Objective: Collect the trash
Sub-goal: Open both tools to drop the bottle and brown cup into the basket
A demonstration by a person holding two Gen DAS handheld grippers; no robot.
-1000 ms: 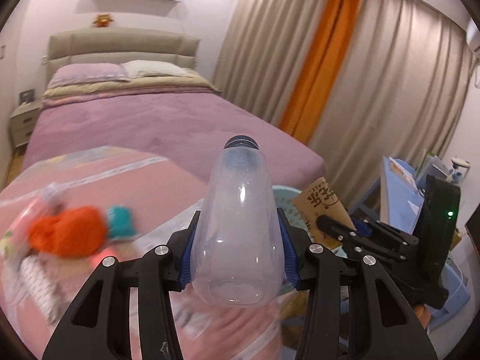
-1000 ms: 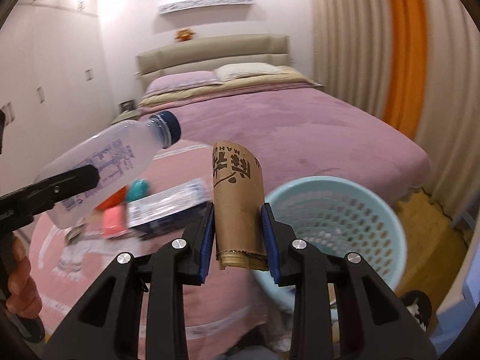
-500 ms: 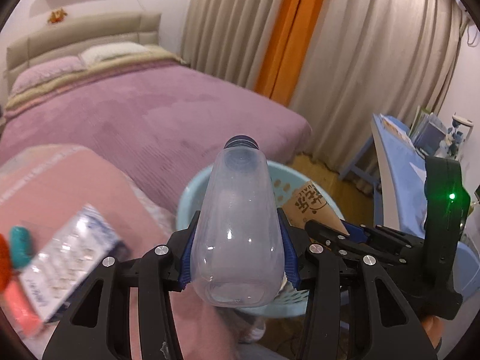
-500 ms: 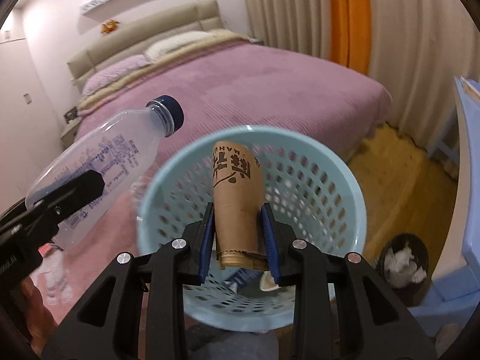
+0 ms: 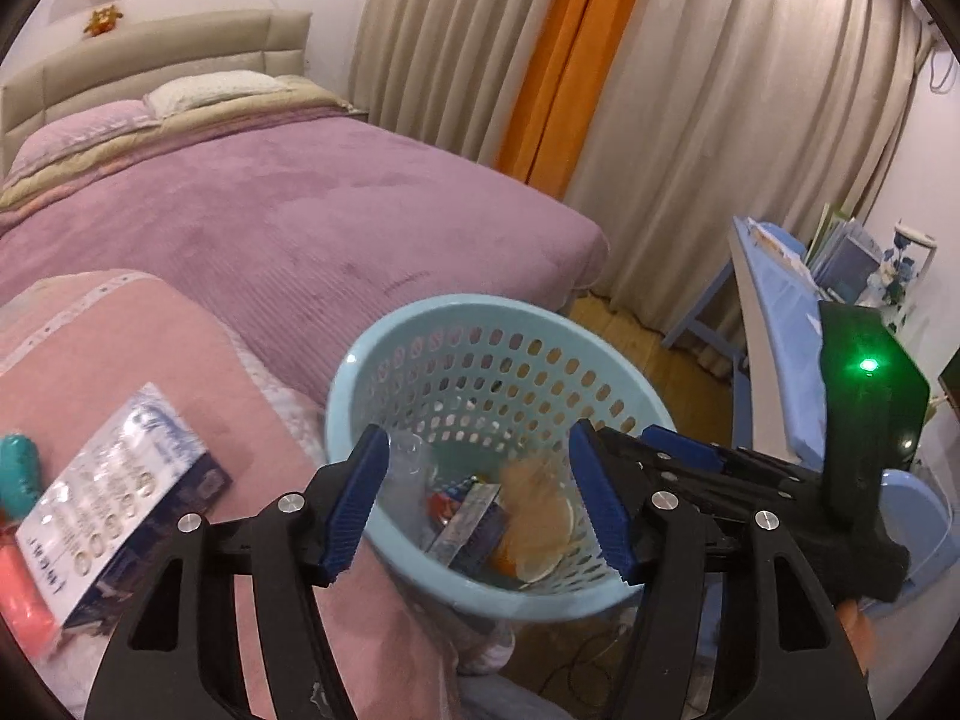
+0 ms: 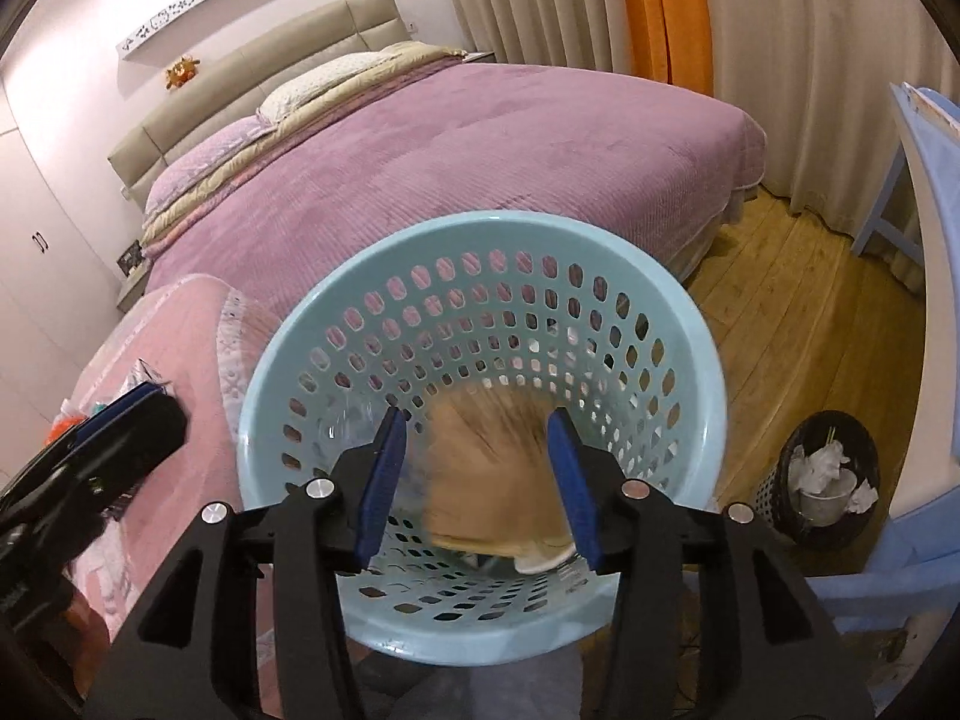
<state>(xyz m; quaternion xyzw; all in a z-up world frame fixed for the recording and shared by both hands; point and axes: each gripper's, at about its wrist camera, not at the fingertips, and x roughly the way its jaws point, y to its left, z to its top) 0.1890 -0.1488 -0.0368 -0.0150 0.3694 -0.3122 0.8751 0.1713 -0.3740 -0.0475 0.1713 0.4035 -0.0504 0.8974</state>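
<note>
Over the blue basket point(image 6: 480, 228), both grippers' jaws are opening, nothing pressed between the pads. Straight below the right gripper point(image 6: 477, 468) blurs the brown paper tube point(image 6: 492, 474), long axis pointing down inside; the clear bottle point(image 5: 408, 480) drops beneath the left gripper point(image 5: 480, 498)

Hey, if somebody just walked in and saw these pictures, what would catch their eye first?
Probably the light blue perforated basket right below both claws, with a blurred brown paper tube dropping into it between the opening jaws of the right claw. Behind it a big purple bed fills the room, and a bright orange curtain hangs among beige ones.
</note>
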